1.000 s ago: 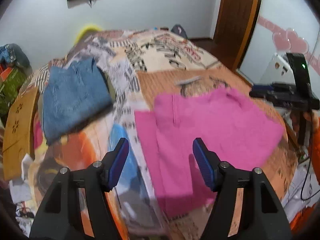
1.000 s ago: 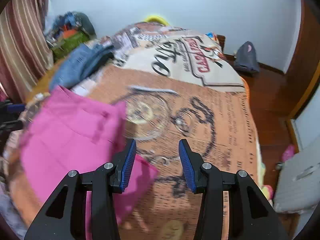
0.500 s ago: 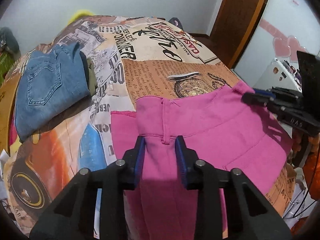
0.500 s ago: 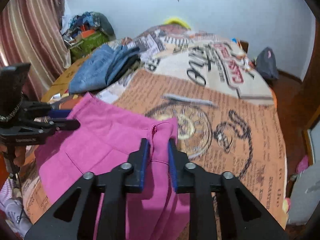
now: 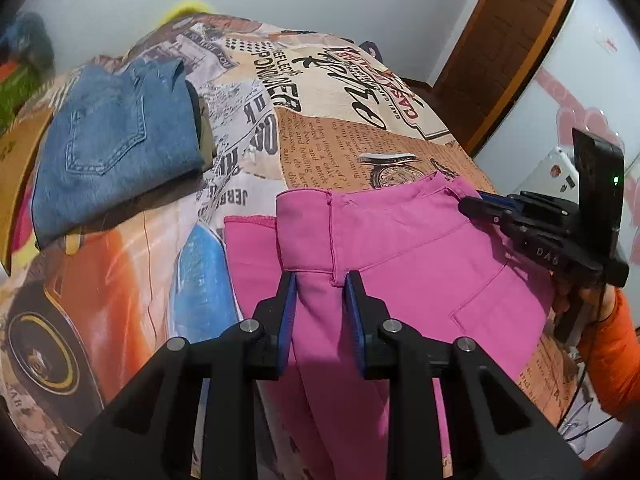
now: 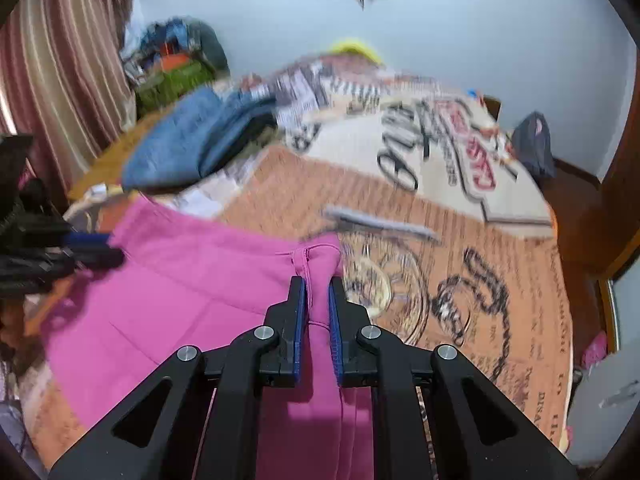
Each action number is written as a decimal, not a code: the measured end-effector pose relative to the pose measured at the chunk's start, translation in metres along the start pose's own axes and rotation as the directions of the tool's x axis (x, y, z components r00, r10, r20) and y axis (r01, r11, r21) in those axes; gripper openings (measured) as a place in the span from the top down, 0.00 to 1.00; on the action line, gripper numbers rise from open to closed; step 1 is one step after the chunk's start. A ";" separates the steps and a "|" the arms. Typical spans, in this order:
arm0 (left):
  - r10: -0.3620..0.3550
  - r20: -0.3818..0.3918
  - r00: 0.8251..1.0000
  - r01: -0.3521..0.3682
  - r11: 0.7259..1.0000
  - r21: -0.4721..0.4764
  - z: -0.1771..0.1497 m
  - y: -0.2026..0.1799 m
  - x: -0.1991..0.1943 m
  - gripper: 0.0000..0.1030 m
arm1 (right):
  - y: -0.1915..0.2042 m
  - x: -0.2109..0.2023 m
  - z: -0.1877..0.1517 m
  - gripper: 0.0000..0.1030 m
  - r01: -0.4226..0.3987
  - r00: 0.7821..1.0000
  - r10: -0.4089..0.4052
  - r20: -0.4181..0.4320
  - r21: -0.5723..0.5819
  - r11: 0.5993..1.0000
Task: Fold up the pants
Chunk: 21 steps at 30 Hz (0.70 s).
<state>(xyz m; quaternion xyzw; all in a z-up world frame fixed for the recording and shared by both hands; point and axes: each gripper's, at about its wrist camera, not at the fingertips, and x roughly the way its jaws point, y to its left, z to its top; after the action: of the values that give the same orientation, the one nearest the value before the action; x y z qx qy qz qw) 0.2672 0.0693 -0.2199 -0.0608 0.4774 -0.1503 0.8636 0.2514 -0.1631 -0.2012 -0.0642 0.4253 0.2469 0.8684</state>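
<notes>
The pink pants [image 5: 400, 248] lie on the printed bedspread [image 5: 320, 128], waistband toward the far side. My left gripper [image 5: 320, 284] is shut on the waistband at its left end. My right gripper [image 6: 318, 292] is shut on a bunched fold of the pink pants [image 6: 188, 280] at the waistband's right end. The right gripper [image 5: 480, 204] also shows in the left wrist view, at the pants' right corner. The left gripper [image 6: 92, 248] shows at the left edge of the right wrist view. The lower legs of the pants hang out of sight below both grippers.
Folded blue jeans [image 5: 116, 144] lie on the bed's far left, also in the right wrist view [image 6: 192, 140]. A wooden door [image 5: 504, 40] stands at the right. A clothes pile [image 6: 176, 60] and striped curtain [image 6: 60, 60] are at the far left.
Both grippers went from open above the pants to shut on the waistband. The waistband is now lifted slightly and pulled taut between them.
</notes>
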 end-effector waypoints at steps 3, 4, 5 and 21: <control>0.023 -0.003 1.000 -0.023 1.000 0.017 0.002 -0.003 -0.006 0.74 | 0.002 -0.006 0.000 0.87 0.022 1.000 -0.022 0.004 -0.015 1.000; 0.035 0.005 0.999 -0.035 0.999 0.030 0.002 -0.005 -0.011 0.74 | 0.002 -0.012 0.001 0.87 0.027 1.000 -0.026 0.015 -0.022 0.999; 0.055 0.015 0.998 -0.055 0.998 0.038 0.003 -0.007 -0.016 0.74 | 0.001 -0.016 0.001 0.86 0.030 0.999 -0.030 0.026 -0.024 0.999; 0.083 0.066 0.994 -0.082 0.996 -0.029 -0.033 -0.005 -0.059 0.36 | 0.004 -0.091 -0.022 0.46 0.076 0.993 -0.077 0.089 0.014 0.997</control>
<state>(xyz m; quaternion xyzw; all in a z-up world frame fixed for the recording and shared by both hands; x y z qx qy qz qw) 0.2093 0.0844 -0.1888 -0.0576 0.4521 -0.1059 0.8838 0.1872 -0.2009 -0.1446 -0.0647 0.3846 0.2139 0.8956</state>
